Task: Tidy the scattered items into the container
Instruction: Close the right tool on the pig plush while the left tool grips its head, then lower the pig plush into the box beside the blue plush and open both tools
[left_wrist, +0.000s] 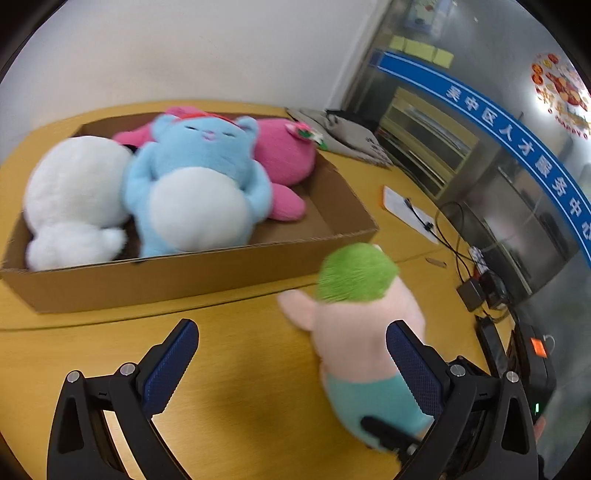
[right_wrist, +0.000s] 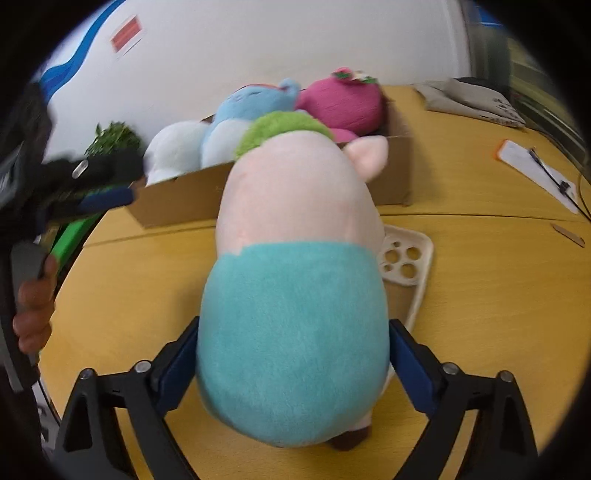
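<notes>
The right gripper (right_wrist: 293, 363) has its jaws clamped on the teal bottom of the pink plush (right_wrist: 295, 266); it sits just in front of the cardboard box (left_wrist: 184, 273) on the bench (left_wrist: 236, 369); the left gripper (left_wrist: 291, 362) jaws stand apart, holding nothing; inside the box lie the white plush (left_wrist: 74, 192), blue plush (left_wrist: 195, 177) and magenta plush (left_wrist: 284, 155).

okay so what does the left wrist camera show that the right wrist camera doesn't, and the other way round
Only the left wrist view shows the left gripper from behind, open with nothing between its pads, and the cables and black devices at the table's right edge.

Only the right wrist view shows the cream phone case lying flat behind the toy, and the right gripper shut on the toy's teal lower body.

Both show the green-haired pink plush, the cardboard box holding white, blue and pink plushies, the clipboard and the folded grey cloth.
</notes>
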